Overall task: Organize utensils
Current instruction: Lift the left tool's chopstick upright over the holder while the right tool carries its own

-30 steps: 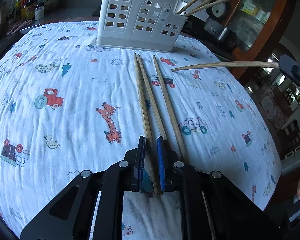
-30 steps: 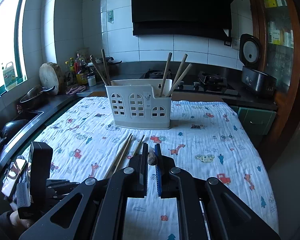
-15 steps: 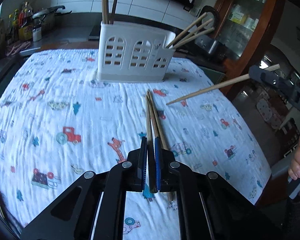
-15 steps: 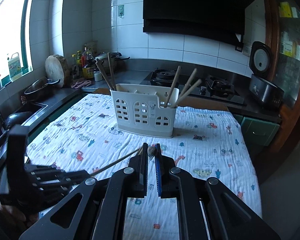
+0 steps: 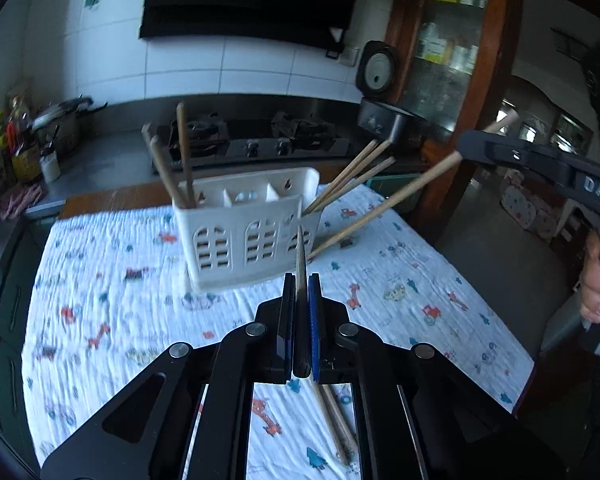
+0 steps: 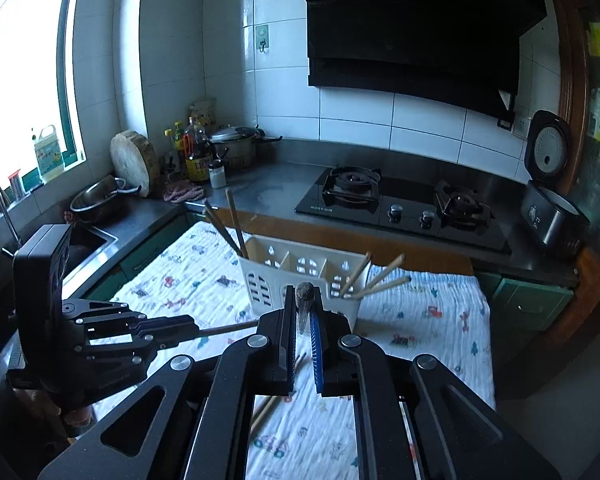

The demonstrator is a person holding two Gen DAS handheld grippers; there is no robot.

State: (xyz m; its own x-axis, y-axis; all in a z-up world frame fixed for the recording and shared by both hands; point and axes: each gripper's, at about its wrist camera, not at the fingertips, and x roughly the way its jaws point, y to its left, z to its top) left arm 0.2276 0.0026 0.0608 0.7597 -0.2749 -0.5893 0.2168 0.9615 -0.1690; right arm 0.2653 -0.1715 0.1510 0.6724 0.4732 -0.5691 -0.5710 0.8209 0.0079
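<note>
A white slotted utensil holder [image 5: 248,228] stands on the printed cloth, with chopsticks in its left and right end compartments; it also shows in the right wrist view [image 6: 300,276]. My left gripper [image 5: 300,320] is shut on a wooden chopstick [image 5: 300,256], lifted above the cloth, tip toward the holder. My right gripper [image 6: 304,320] is shut on another chopstick [image 6: 303,294], seen end-on; in the left wrist view that chopstick [image 5: 384,204] slants down beside the holder's right end. Two chopsticks [image 5: 336,424] lie on the cloth under my left gripper.
The table with the printed cloth [image 5: 420,280] ends at a counter with a gas hob [image 6: 400,204]. A rice cooker [image 6: 552,208] stands at the right, a sink and bowl [image 6: 100,200] at the left. A wooden cabinet [image 5: 452,80] stands right of the table.
My left gripper has lifted one chopstick off the cloth and risen toward the holder. My right gripper has risen and moved closer to the holder with its chopstick.
</note>
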